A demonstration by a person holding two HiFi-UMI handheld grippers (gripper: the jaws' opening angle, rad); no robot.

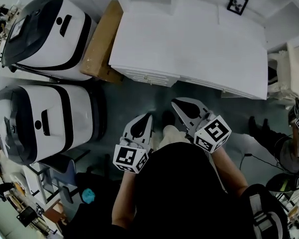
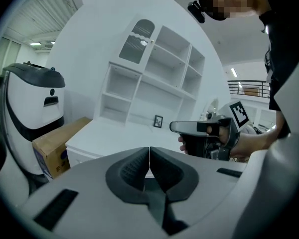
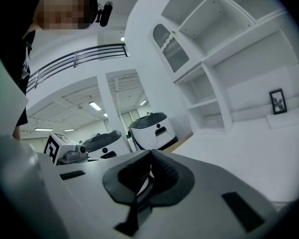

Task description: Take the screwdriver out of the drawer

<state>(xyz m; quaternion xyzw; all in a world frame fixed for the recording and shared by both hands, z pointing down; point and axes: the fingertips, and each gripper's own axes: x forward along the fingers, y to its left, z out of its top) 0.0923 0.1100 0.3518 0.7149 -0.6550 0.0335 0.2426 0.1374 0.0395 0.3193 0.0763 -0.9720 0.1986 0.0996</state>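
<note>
A white desk stands ahead of me, its drawer fronts closed along the near left edge. No screwdriver shows in any view. Both grippers hang in front of my body, short of the desk and over the grey floor. My left gripper is shut with nothing between its pads, which meet at the tip in the left gripper view. My right gripper sits slightly closer to the desk. Its jaws also meet at the tip, empty. The left gripper view shows the desk's drawers and the right gripper beside them.
Two white machines with dark tops stand to the left. A cardboard box is wedged between them and the desk. A small framed picture sits at the desk's back, below a white shelf unit. Another person's shoe is at right.
</note>
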